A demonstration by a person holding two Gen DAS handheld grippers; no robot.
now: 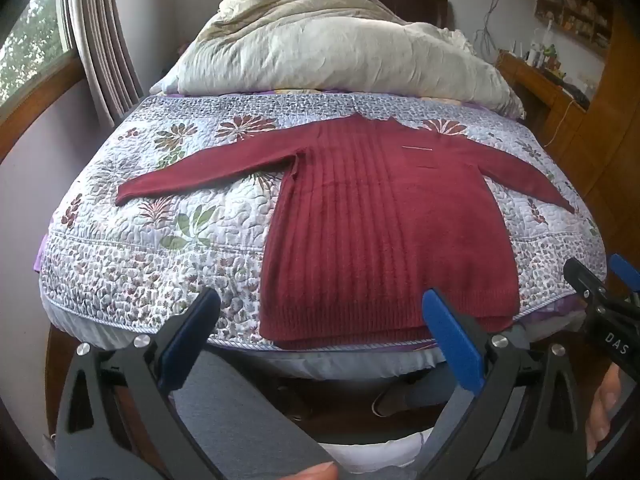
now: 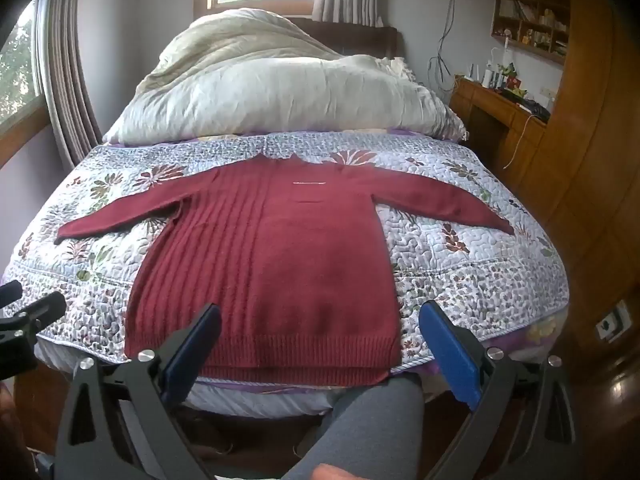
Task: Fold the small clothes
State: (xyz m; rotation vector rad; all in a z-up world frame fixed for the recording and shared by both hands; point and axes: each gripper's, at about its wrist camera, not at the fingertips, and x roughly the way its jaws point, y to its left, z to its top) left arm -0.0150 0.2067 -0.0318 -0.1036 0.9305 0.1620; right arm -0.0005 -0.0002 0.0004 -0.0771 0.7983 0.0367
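Left wrist view: a dark red sweater lies flat, sleeves spread, on a floral quilt; both the left gripper and right gripper hover spread wide, grasping nothing.

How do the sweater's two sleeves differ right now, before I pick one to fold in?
The left sleeve lies over green and red flower prints on the quilt; the right sleeve crosses mostly pale quilting. The left sleeve joins the ribbed half of the sweater; the right sleeve joins the smooth-knit half. Both are maroon, flat, spread outward and angled toward the near edge, untouched by either gripper.
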